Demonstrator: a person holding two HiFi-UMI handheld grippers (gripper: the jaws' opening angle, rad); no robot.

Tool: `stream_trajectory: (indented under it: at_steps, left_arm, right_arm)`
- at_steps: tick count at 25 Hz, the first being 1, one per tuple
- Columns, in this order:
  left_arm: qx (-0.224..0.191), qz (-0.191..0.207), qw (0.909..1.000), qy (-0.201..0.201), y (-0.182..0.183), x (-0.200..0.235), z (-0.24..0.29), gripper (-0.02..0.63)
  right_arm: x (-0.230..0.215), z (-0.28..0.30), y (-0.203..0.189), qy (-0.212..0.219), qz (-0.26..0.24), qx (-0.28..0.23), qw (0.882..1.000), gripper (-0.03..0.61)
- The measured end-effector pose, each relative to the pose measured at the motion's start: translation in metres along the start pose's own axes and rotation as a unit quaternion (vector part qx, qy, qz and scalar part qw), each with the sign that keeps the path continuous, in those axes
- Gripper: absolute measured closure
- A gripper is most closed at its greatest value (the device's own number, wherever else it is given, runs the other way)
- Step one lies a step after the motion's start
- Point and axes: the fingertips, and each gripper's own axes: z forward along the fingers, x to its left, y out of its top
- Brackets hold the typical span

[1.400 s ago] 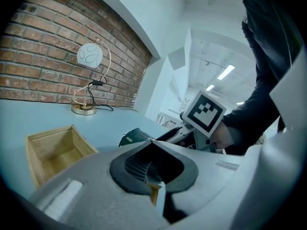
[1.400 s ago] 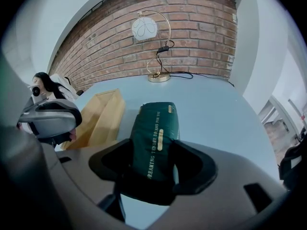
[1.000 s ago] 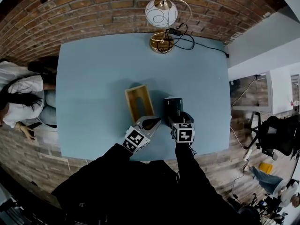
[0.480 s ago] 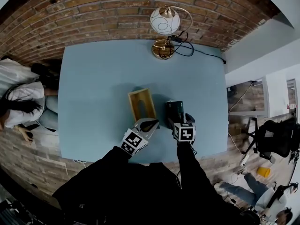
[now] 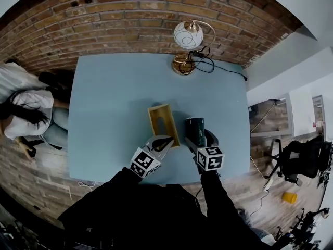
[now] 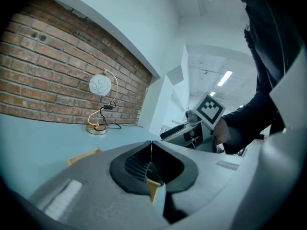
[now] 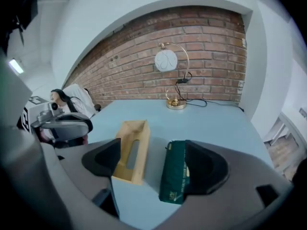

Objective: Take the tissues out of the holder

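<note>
Filling the middle of the head view, the table (image 5: 114,92) stands against a brick wall (image 5: 130,9). A seated person (image 5: 26,108) is off its left edge and a lamp (image 5: 188,35) stands at its far edge. Toward the near edge lies the holder (image 5: 162,120), a wooden box. It seems to lie open side up with its slot showing in the floor, and nothing shows inside it. The pack (image 5: 194,130) of tissues, dark green, lies flat on the table just beside the holder, on its right and apart from it.

So the main part of the task looks done: the tissues are out, and the holder is empty as far as the views show. What is left seems small, perhaps only drawing both hands clear.

The right gripper (image 7: 153,147) hangs over the pack with its jaws wide apart; they have just been opening. In its own view the pack shows between the jaws, partly under the right one, but it lies on the table below and no pad presses on it.

The left gripper (image 6: 151,145) hovers at the holder's near end with its jaw tips together and nothing between them. Through the gap behind the tips only a corner of the holder and a bit of table show.
</note>
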Motion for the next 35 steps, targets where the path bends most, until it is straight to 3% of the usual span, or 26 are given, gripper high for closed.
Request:
stream_trajectory:
  at_steps: [5, 15, 20, 22, 29, 35]
  left_arm:
    - [-0.02, 0.002, 0.9998, 0.001, 0.021, -0.003, -0.034, 0.604]
    - [-0.031, 0.014, 0.9994, -0.004, 0.032, -0.016, -0.089, 0.604]
    - [-0.04, 0.013, 0.9991, -0.011, 0.039, -0.029, -0.102, 0.604]
    - [-0.047, 0.015, 0.9987, -0.011, 0.044, -0.035, -0.103, 0.604]
    - [-0.07, 0.027, 0.9972, 0.009, 0.061, -0.063, -0.099, 0.604]
    - [-0.086, 0.029, 0.9952, 0.038, 0.072, -0.1, -0.094, 0.604]
  right_arm:
    - [0.048, -0.037, 0.033, 0.049, -0.025, -0.07, 0.996, 0.17]
    - [0.125, -0.085, 0.052, 0.121, -0.038, -0.145, 0.981, 0.184]
    - [0.143, -0.102, 0.054, 0.129, -0.059, -0.17, 0.975, 0.307]
    - [0.143, -0.106, 0.053, 0.127, -0.066, -0.174, 0.974, 0.327]
    - [0.137, -0.138, 0.057, 0.135, -0.099, -0.208, 0.964, 0.496]
    - [0.131, -0.17, 0.047, 0.165, -0.127, -0.215, 0.954, 0.572]
